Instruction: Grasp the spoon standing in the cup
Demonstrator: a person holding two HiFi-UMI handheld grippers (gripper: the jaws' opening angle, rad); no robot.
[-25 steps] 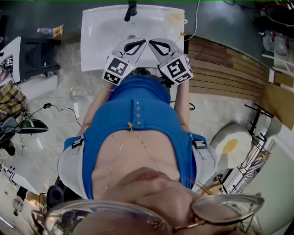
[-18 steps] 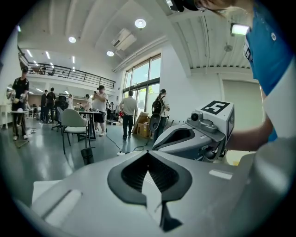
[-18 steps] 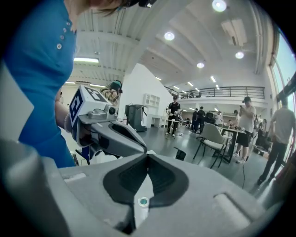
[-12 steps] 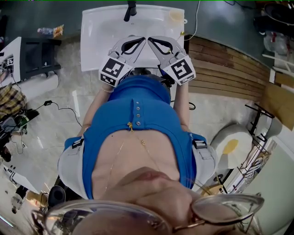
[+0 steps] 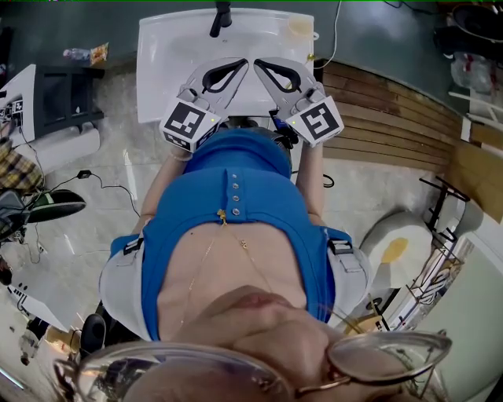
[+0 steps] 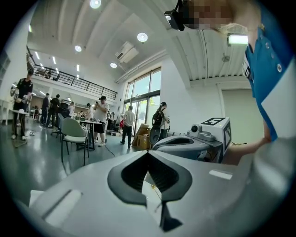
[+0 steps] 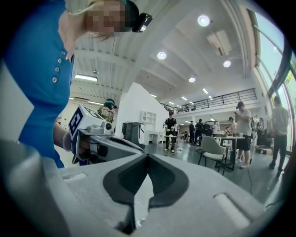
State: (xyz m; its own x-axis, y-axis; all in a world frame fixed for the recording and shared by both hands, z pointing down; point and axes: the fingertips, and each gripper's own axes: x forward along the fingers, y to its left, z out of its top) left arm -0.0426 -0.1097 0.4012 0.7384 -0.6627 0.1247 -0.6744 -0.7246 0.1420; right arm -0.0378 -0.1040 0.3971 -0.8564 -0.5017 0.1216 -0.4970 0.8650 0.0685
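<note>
The left tool [image 5: 244, 63], a grey two-jaw tool with a black-and-white marker cube [image 5: 187, 124], and the matching right tool [image 5: 256, 62] with its own cube [image 5: 316, 122] hung side by side over the near edge of the white rectangular desk [image 5: 161, 55], their tips almost meeting. Against half a second earlier, the two cubes had swung a little further apart and the tips had crept slightly toward the desk's far edge. In the left gripper view the left tool [image 6: 148, 153] was clenched, its dark pads [image 6: 132, 173] meeting at the tip with nothing between them; the right gripper view showed the right tool [image 7: 148, 155] clenched and empty in the same way. The small pale round cup [image 5: 301, 27] sat at the far right corner of the desk, well apart from both tools and where it had been before; whether a spoon stood in it was too small to tell. A black upright fitting [image 5: 222, 16] stood at the middle of the far edge.
</note>
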